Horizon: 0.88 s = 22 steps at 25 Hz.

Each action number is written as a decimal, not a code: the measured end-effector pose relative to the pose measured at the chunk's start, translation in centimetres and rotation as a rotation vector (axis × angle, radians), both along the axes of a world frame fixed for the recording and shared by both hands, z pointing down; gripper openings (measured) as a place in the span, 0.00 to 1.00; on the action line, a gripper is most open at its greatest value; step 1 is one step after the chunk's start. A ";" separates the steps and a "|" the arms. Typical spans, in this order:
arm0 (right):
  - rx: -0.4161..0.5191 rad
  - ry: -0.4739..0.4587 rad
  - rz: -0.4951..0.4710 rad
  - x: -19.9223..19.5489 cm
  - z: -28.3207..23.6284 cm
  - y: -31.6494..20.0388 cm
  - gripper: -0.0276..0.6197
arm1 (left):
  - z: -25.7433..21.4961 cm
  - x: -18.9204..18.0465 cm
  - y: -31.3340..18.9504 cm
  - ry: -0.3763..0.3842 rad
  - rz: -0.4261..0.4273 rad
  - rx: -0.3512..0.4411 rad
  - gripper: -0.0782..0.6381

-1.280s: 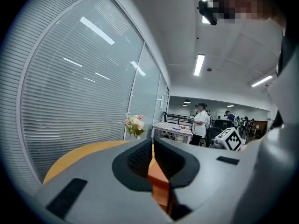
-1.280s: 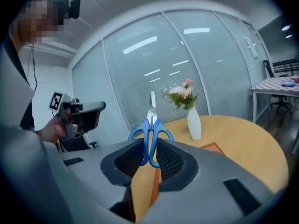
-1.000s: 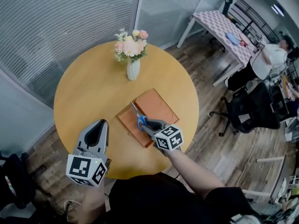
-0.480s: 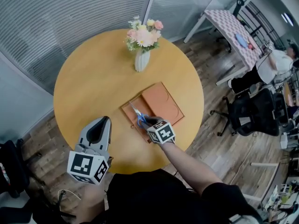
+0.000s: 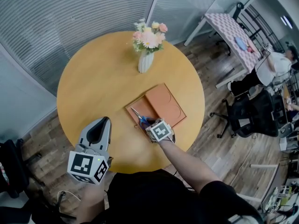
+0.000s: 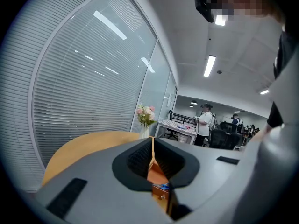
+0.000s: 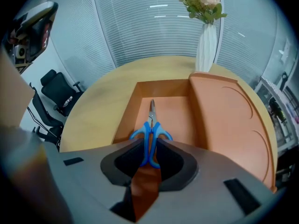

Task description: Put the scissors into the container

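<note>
The scissors have blue handles and short steel blades. My right gripper is shut on the handles, and the blades point forward into the open orange container. In the head view the right gripper holds the scissors low over the container's left compartment. Whether the blades touch its floor I cannot tell. The container's lid lies open to the right. My left gripper hovers shut and empty over the table's near left edge, its jaws pressed together in the left gripper view.
A white vase of flowers stands at the far side of the round wooden table, beyond the container. Glass walls with blinds lie behind. To the right of the table are office chairs and another table.
My right gripper has sunk lower with the scissors, toward the container's left compartment. The left gripper has stayed where it was. The head view has shifted slightly.
</note>
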State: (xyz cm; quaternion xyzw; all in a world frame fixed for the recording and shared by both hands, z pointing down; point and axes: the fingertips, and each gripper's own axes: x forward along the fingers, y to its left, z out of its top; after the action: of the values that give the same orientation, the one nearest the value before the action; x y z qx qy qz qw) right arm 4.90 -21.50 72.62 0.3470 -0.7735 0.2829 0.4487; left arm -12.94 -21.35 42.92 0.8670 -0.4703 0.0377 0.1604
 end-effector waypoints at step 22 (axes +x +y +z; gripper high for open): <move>0.289 -0.273 0.164 2.3 -12.3 -1.8 0.16 | -3.6 -0.2 2.2 -0.046 0.068 0.075 0.14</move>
State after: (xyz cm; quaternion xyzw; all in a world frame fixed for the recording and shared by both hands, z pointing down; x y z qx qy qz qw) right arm 7.22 -23.32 60.31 0.4282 -0.8286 0.2490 0.2609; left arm -13.16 -19.13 39.32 0.8867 -0.4452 0.0454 0.1158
